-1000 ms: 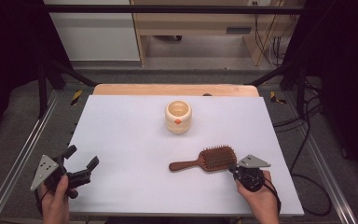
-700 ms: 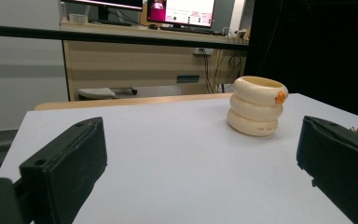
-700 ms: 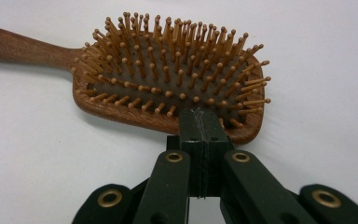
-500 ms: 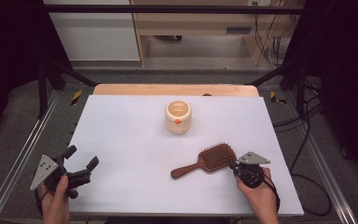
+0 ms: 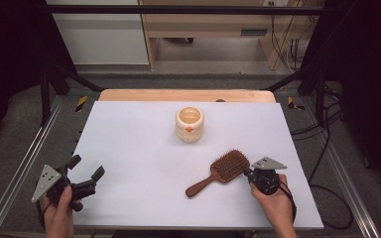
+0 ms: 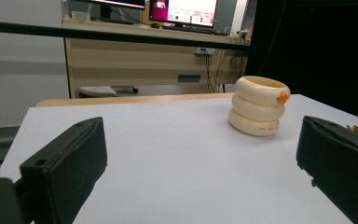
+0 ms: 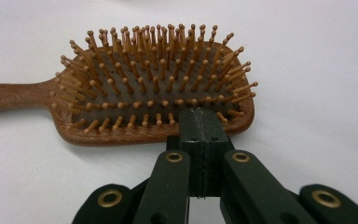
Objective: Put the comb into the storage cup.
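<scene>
With its jaws pressed together against the rim of the brown wooden paddle hairbrush (image 7: 149,88) lying bristles-up near the table's right front, the right gripper (image 7: 199,126) could skate off, spinning the brush aside.

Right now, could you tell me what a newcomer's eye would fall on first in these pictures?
Probably the wooden hairbrush, bristles up on the near right of the white table, with the right tool shut and its tips pressed against the rim of the brush head. Next comes the cream ringed cup, standing upright alone near the table's middle. The left tool waits wide open at the near left edge.
</scene>
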`<action>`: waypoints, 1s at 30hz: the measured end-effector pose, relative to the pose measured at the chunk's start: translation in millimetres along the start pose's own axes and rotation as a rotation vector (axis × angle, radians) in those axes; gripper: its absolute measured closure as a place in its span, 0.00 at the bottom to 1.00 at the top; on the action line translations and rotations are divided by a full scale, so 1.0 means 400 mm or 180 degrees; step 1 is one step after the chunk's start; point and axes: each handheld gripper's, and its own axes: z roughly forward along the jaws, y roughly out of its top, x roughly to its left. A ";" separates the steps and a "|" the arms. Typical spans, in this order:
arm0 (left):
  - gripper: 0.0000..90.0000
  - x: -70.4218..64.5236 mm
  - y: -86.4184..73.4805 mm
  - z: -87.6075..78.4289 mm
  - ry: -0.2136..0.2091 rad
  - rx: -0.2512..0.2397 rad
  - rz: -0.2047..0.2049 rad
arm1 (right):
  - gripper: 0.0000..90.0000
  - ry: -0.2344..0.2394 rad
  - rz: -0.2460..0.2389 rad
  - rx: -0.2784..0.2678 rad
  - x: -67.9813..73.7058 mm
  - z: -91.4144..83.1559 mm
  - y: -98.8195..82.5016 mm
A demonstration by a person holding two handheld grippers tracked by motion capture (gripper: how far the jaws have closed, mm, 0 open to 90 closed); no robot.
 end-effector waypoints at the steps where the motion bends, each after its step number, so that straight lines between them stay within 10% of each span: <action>1: 0.02 0.000 0.000 0.000 0.0000 0.0004 0.0006 | 1.00 -0.0004 -0.0023 0.0002 -0.002 0.001 0.002; 30: 0.02 0.003 -0.002 -0.002 0.0027 0.0011 -0.0008 | 1.00 0.0088 -0.0010 0.0225 -0.035 0.079 0.075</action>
